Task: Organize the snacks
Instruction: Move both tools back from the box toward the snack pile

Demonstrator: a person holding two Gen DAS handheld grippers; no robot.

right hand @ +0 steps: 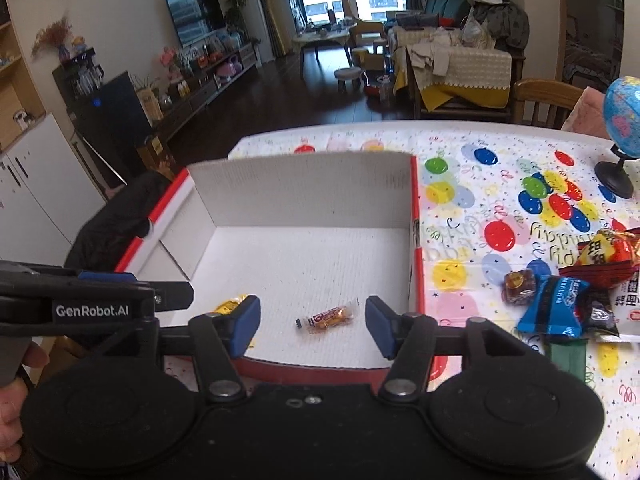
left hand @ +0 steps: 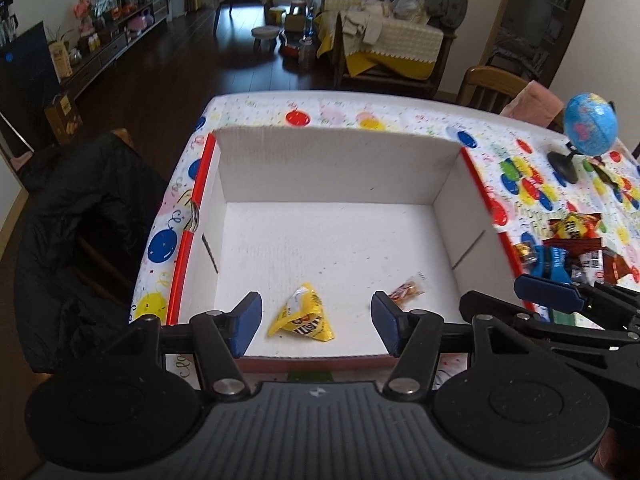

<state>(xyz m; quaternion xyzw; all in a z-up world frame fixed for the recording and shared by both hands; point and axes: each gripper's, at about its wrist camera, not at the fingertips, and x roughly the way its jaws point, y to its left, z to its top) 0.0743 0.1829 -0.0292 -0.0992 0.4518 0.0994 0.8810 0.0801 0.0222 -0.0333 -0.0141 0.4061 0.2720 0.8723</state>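
A white cardboard box [left hand: 340, 168] with red rims stands open on the table; it also shows in the right wrist view [right hand: 304, 188]. A yellow snack bag [left hand: 302, 314] and a small orange candy [left hand: 406, 291] lie on its floor. My left gripper [left hand: 316, 322] is open and empty above the box's near edge, over the yellow bag. My right gripper [right hand: 312, 326] is open and empty, over the orange candy [right hand: 326, 319]; the yellow bag [right hand: 230, 306] peeks out beside its left finger. A pile of snacks [right hand: 576, 292] lies on the table right of the box, also in the left wrist view [left hand: 568, 248].
A balloon-print tablecloth [right hand: 500, 208] covers the table. A blue globe [left hand: 588, 126] on a black stand sits at the far right. A chair with a black coat [left hand: 80, 216] stands left of the table. A wooden chair [right hand: 548, 100] stands behind.
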